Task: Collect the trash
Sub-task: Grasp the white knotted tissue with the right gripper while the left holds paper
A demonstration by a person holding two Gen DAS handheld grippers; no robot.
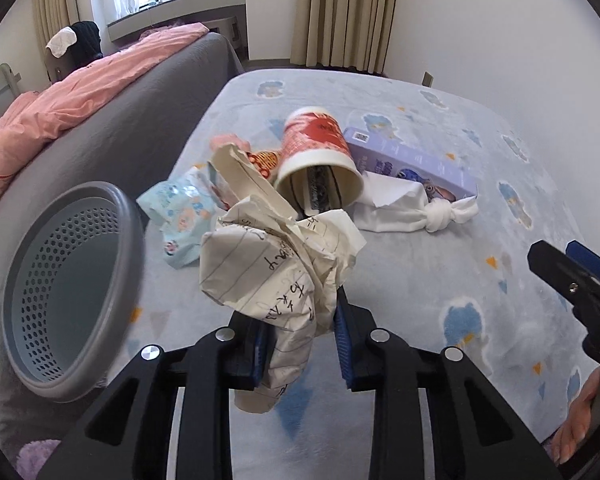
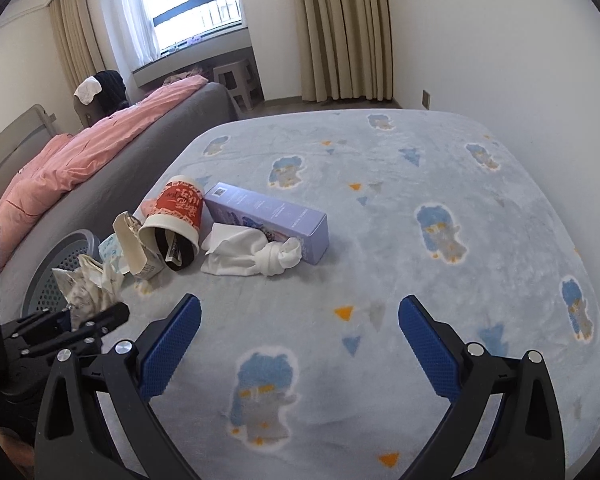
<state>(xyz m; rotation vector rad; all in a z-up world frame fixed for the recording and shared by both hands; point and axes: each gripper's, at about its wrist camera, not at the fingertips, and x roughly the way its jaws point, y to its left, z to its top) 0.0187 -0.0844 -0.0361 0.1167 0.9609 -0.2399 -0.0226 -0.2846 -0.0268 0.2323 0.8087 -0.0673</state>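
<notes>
Left wrist view shows the crumpled lined paper (image 1: 276, 268) pinched between the blue pads of the left gripper (image 1: 300, 344), its lower end hanging down past the jaws and its bulk raised clear of the blue patterned blanket (image 1: 440, 280) that covers the bed. No earlier picture is given, so only the grasp itself can be told: the pads press on the paper from both sides. Just beside it toward the left edge of the blanket lies the grey perforated basket (image 1: 68, 292), tipped on its side with its mouth facing the gripper. Beyond the paper, toward the middle of the blanket, a red and white paper cup (image 1: 316, 148) lies on its side with something dark, perhaps a wrapper, inside its mouth. A light blue printed packet (image 1: 180, 212) sits between the basket and the cup. A purple box (image 1: 412, 164) lies behind the cup, and a knotted white cloth (image 1: 420, 208) rests against its near side. Right wrist view has the right gripper (image 2: 300, 328) released, its jaws spread wide over bare blanket near the bed's near edge, well apart from the pile. A pink quilt (image 2: 80, 160) covers a second bed to the left
</notes>
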